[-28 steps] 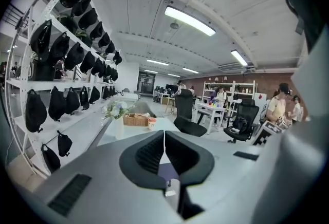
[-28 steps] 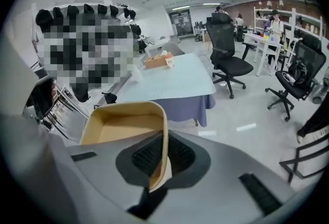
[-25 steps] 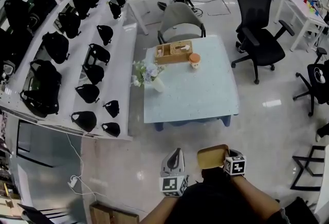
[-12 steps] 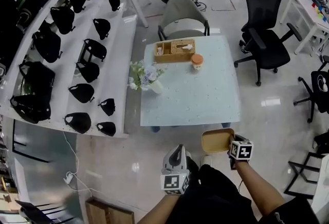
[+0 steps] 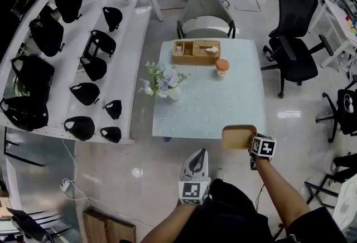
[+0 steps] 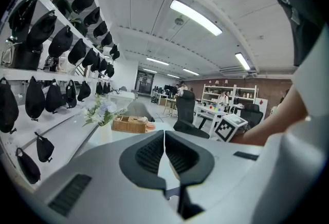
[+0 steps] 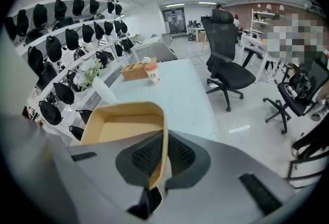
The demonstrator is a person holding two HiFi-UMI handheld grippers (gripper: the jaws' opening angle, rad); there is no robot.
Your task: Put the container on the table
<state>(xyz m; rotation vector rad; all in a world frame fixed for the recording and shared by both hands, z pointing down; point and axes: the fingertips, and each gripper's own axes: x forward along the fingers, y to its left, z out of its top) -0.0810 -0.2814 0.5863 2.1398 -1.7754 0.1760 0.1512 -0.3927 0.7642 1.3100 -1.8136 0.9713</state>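
Jaws of right gripper (image 7: 164,141) clenched on tan container (image 5: 239,137) rim, container held in the air at near right corner of pale bench (image 5: 203,105). Left gripper (image 6: 164,141) jaws pressed together, nothing between. Glossy grey floor (image 5: 139,158); shelves (image 5: 127,63) of black bags (image 5: 85,93) left, office chairs (image 5: 294,52) right.
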